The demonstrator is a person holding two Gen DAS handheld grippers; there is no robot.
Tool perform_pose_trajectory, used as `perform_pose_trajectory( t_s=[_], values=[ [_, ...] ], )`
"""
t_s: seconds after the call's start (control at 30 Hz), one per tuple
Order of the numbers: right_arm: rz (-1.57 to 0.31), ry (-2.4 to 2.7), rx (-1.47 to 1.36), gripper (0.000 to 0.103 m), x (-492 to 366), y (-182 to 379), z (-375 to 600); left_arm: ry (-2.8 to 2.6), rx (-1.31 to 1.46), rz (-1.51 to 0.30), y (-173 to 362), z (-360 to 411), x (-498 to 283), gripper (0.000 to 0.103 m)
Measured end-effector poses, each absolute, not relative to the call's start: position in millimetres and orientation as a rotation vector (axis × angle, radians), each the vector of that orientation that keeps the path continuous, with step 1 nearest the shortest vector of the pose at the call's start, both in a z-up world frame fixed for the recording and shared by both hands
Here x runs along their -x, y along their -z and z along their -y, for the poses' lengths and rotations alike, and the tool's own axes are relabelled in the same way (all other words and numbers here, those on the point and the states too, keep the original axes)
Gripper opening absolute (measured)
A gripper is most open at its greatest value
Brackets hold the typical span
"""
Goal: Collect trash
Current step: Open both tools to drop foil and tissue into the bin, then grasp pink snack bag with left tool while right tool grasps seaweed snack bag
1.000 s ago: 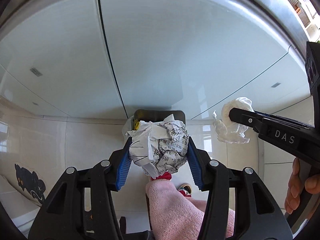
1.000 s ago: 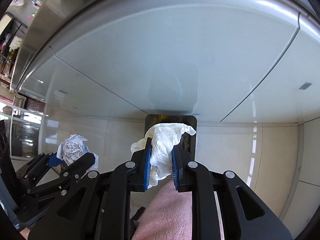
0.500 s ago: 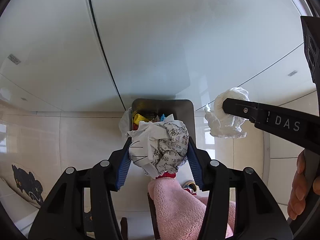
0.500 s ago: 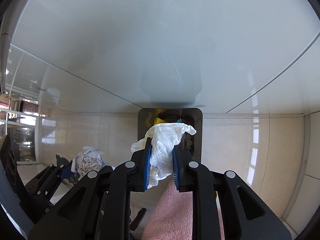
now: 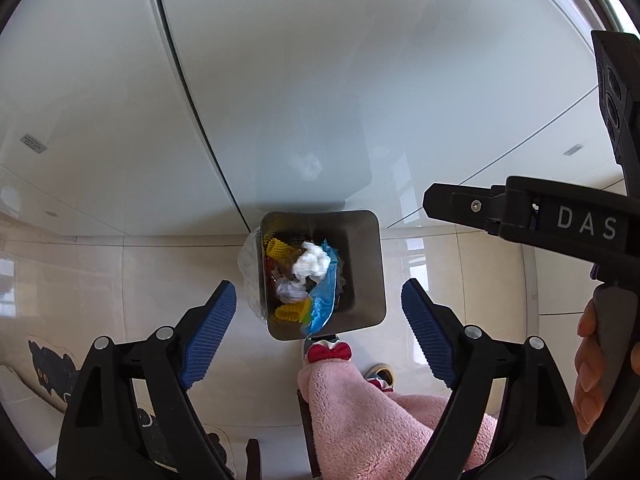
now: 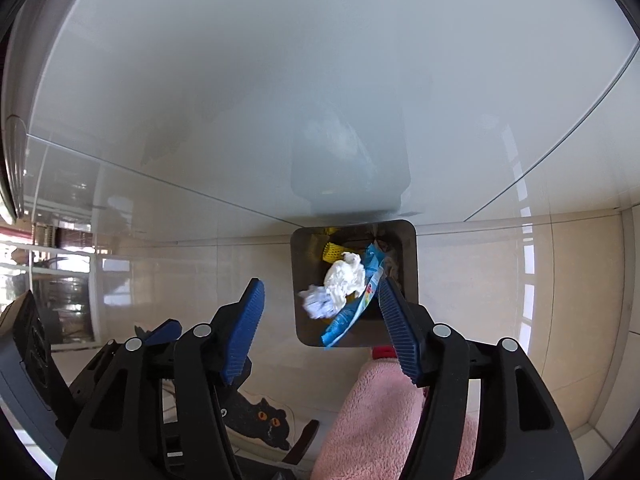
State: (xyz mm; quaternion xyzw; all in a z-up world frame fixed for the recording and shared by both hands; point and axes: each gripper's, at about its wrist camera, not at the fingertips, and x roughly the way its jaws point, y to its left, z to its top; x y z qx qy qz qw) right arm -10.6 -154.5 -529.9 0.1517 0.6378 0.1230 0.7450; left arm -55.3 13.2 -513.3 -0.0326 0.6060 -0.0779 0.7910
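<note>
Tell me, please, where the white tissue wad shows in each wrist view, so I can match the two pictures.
Left wrist view: the white tissue wad lies in the bin, just below picture centre, beside the blue wrapper.
Right wrist view: the wad lies in the bin, right of centre, left of the wrapper.
Shared landmark: the blue wrapper.
</note>
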Motion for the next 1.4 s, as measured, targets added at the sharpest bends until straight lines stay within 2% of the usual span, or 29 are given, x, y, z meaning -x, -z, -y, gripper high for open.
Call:
perform_pose_trajectory(
  t_s=[0.2, 0.3, 0.4, 0.5, 0.53, 0.73, 0.97, 1.13, 1.4],
  values=[
    [-1.396, -0.260, -0.342, 0.071, 14.7, 501.9, 166.1, 0.154, 0.072, -1.267, 467.6, -11.8, 60.4, 0.087],
    [-1.378, -0.259, -0.340, 0.081, 22.4, 474.1, 177.2, 0.147, 0.084, -1.239, 436.6, -10.0, 67.8, 0.091],
    [-1.363, -0.267, -0.339, 0.083, 31.0, 443.3, 187.9, 0.146, 0.089, -1.217, 405.4, -8.5, 73.1, 0.094],
    [-1.328, -0.276, -0.329, 0.097, 38.9, 406.0, 196.0, 0.154, 0.087, -1.182, 373.2, -5.5, 80.0, 0.095],
    [-1.309, -0.278, -0.322, 0.098, 42.4, 393.2, 199.5, 0.155, 0.086, -1.168, 362.5, -4.5, 82.8, 0.095],
    [-1.208, -0.294, -0.303, 0.099, 49.9, 327.5, 224.6, 0.152, 0.076, -1.083, 302.9, 3.6, 79.5, 0.095],
    [-1.117, -0.272, -0.368, 0.100, 29.5, 279.4, 258.1, 0.149, 0.065, -0.992, 245.9, 13.0, 53.3, 0.095],
    [-1.063, -0.253, -0.399, 0.100, 3.9, 254.6, 271.4, 0.148, 0.053, -0.938, 223.0, 19.3, 17.9, 0.095],
    [-1.014, -0.212, -0.439, 0.100, -60.7, 234.0, 286.6, 0.179, 0.034, -0.920, 215.4, 20.4, -63.3, 0.095]
  ],
)
